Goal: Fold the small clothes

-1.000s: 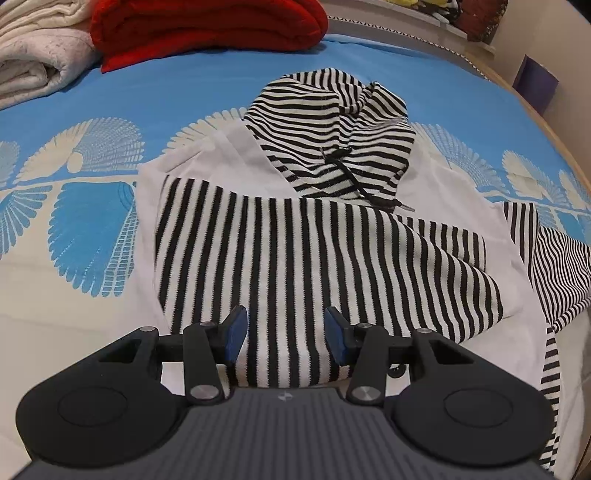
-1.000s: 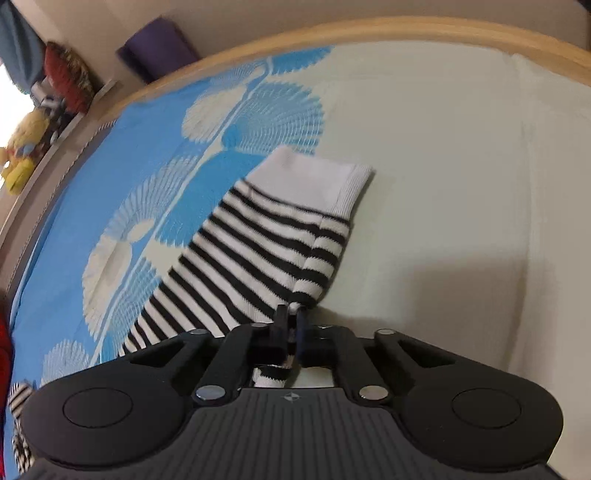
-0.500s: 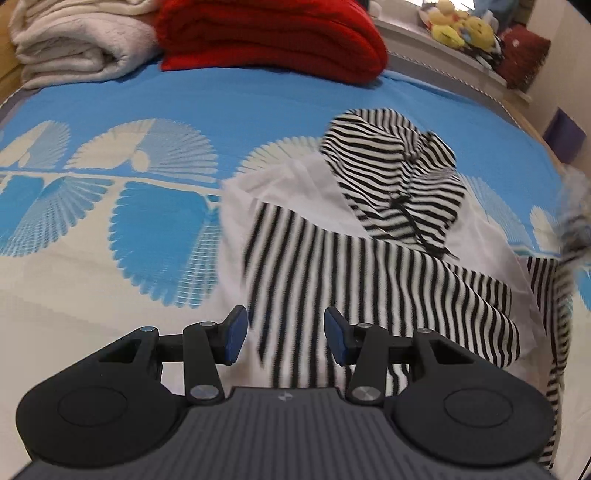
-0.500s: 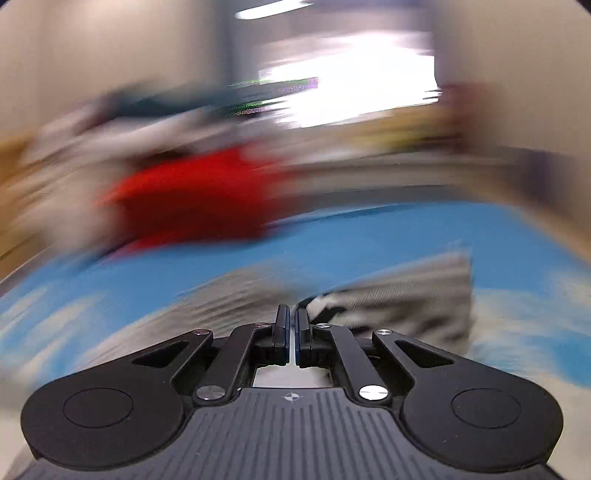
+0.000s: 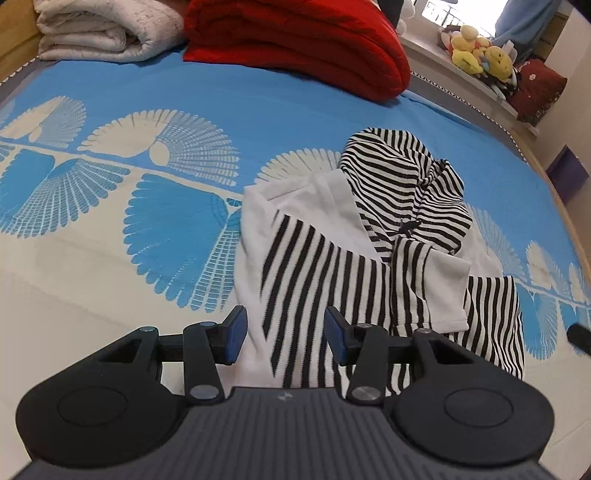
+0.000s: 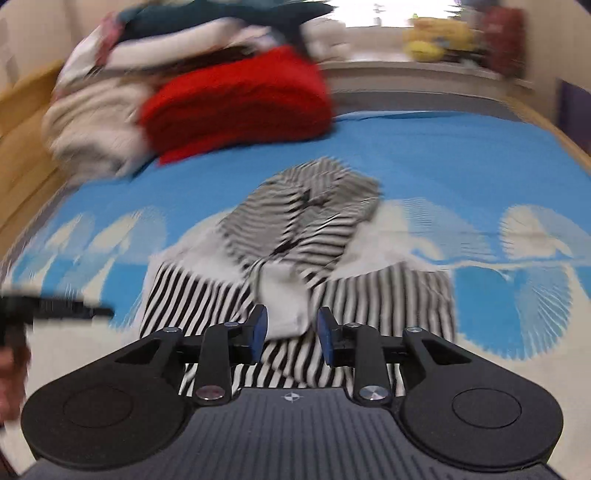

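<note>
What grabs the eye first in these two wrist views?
The black-and-white striped hoodie lies mid-bed on the blue fan-print bedspread, hood at the far end, both sleeves folded across its body. Behind it, a folded red blanket sits beside a cream one at the head of the bed. Both hand-held grippers hang open over the hoodie's near edge, the left hand-held gripper and the right hand-held gripper, whose jaws have just been opening, with nothing gripped.

one striped hoodie (image 5: 373, 258), two folded blankets (image 5: 295, 40)

The hooded top (image 5: 369, 258) lies on the bedspread (image 5: 110, 206), folded blankets (image 5: 295, 44) behind it.
</note>
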A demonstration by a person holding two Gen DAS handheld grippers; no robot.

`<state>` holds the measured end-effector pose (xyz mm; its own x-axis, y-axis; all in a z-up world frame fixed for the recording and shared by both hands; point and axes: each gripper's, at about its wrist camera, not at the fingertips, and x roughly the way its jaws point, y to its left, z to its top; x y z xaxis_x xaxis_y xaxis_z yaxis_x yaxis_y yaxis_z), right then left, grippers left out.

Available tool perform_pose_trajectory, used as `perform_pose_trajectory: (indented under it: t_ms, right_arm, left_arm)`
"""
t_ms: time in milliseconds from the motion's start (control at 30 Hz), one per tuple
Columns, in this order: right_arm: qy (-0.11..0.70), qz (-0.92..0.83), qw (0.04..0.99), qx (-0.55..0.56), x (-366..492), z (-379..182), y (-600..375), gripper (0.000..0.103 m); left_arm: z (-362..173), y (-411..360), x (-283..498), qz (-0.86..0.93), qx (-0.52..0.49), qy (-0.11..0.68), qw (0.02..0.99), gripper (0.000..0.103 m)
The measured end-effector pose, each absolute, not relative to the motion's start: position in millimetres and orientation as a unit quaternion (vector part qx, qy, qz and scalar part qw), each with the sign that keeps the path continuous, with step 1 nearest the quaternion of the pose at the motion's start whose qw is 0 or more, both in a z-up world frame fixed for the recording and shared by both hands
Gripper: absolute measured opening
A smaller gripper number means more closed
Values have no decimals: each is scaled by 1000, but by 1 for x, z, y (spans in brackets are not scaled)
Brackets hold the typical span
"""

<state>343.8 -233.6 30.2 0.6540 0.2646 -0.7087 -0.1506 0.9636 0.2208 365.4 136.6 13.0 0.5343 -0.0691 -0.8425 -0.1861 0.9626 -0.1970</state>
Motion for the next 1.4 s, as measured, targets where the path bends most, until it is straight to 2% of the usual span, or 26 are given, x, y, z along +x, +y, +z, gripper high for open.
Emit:
perform_pose_trajectory:
  t_ms: [100, 200, 267, 400, 567, 733, 867, 933, 1000, 1167, 1233, 1300, 1400]
  right_arm:
    - [381, 92, 912, 118, 343, 14, -248, 32]
    - [429, 27, 889, 158, 360, -21, -258, 34]
    - [444, 6, 873, 202, 367, -33, -268, 34]
    - [460, -21, 860, 219, 369, -41, -279, 34]
    - [464, -37, 853, 235, 371, -38, -298, 34]
    - [456, -59, 854, 243, 377, -34, -313, 35]
    - [452, -62, 856, 243, 376, -30, -320, 36]
    - [453, -64, 854, 247, 377, -31, -324, 37]
    - [455, -68, 851, 253, 376, -32, -329, 37]
    - [457, -73, 848, 257, 378, -34, -335, 37]
    - [457, -74, 849, 255, 379, -33, -336, 37]
    - [458, -74, 848, 255, 379, -34, -337, 37]
    - [458, -75, 849, 252, 380, -33, -335, 37]
  left_arm:
    - [9, 121, 367, 26, -117, 479, 869, 50]
    - [5, 100, 369, 7, -97, 472, 876, 48]
    - [3, 86, 371, -10, -89, 462, 883, 40]
    - [-3, 56, 376, -47, -74, 437, 895, 33]
    - [-19, 14, 381, -86, -46, 422, 901, 33]
    - [-36, -24, 378, -114, 23, 403, 908, 39]
    - [-51, -44, 377, -125, 67, 392, 909, 56]
    - [-58, -50, 378, -125, 78, 395, 907, 58]
    - [-66, -56, 380, -123, 83, 396, 906, 66]
    - [-79, -68, 385, -104, 113, 382, 911, 66]
    - [-83, -69, 388, -88, 125, 383, 911, 59]
    - [-82, -63, 392, -68, 133, 389, 909, 17]
    - [-57, -38, 394, -28, 72, 376, 923, 15]
